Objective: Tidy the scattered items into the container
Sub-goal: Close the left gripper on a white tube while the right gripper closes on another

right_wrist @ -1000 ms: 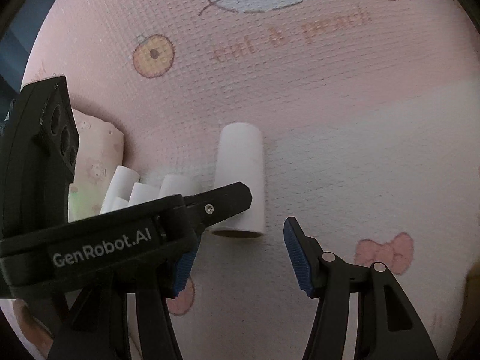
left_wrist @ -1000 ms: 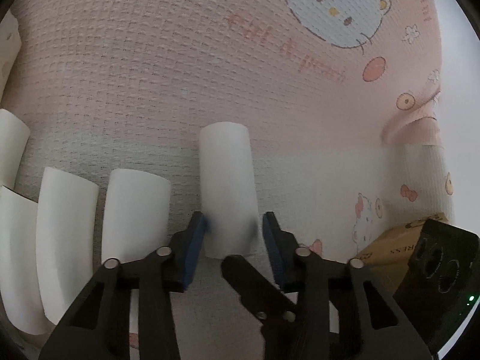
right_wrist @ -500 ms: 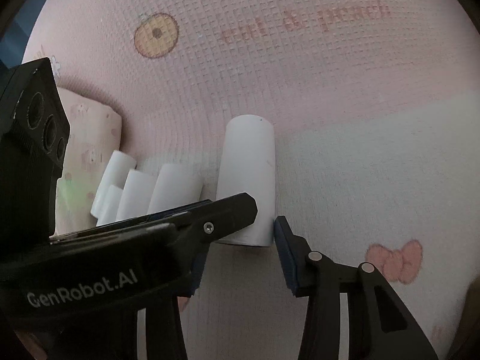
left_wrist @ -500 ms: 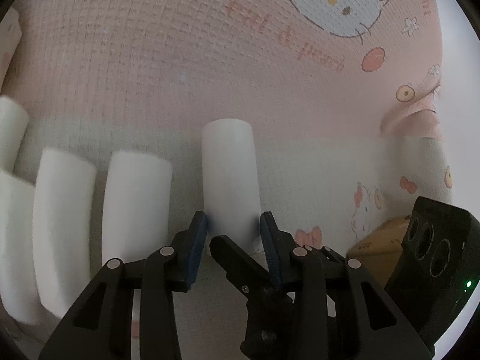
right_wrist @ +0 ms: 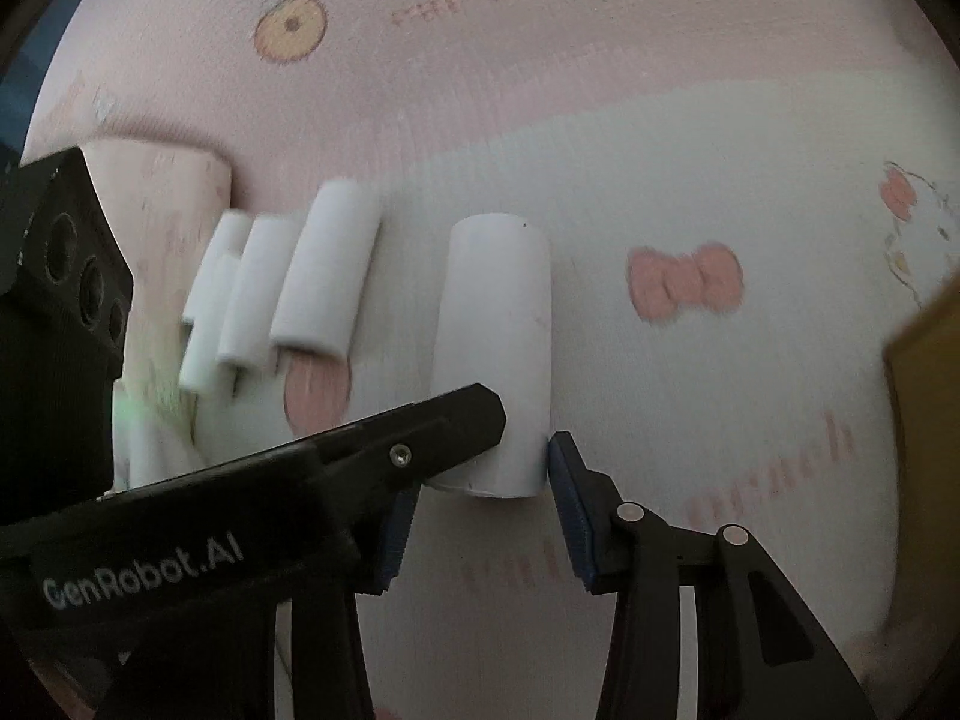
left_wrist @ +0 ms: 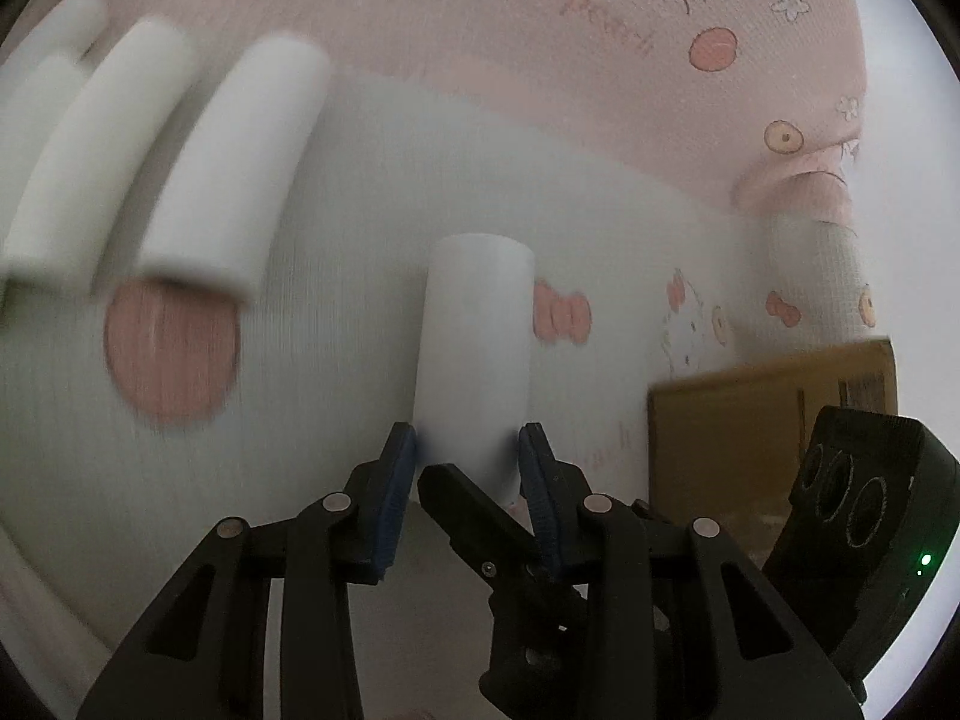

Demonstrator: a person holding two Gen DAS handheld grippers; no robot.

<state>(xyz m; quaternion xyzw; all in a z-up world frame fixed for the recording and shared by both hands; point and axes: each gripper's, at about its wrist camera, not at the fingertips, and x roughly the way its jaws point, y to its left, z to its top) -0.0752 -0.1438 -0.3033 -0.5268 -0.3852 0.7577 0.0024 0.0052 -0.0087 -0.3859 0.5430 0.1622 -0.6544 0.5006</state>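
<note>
A white tube (left_wrist: 477,348) stands out from between the blue pads of my left gripper (left_wrist: 468,462), which is shut on its near end and holds it above the cloth. In the right wrist view the same tube (right_wrist: 498,354) sits between the fingers of my right gripper (right_wrist: 474,510); the right pad (right_wrist: 567,498) touches its lower edge, and the left gripper's finger crosses in front. Several more white tubes (left_wrist: 234,162) lie side by side at the upper left, and in the right wrist view (right_wrist: 324,282). A brown cardboard box (left_wrist: 762,420) is at the right.
A pink and white cartoon-cat cloth (left_wrist: 540,90) covers the surface. The box edge (right_wrist: 924,420) shows at the far right of the right wrist view. A pink folded cloth bundle (right_wrist: 162,192) lies behind the tubes. The right gripper's camera housing (left_wrist: 858,510) is beside the box.
My left gripper has closed on the tube, lifted it off the cloth and carried it right toward the box. The row of tubes has slid to the upper left. The right gripper followed alongside.
</note>
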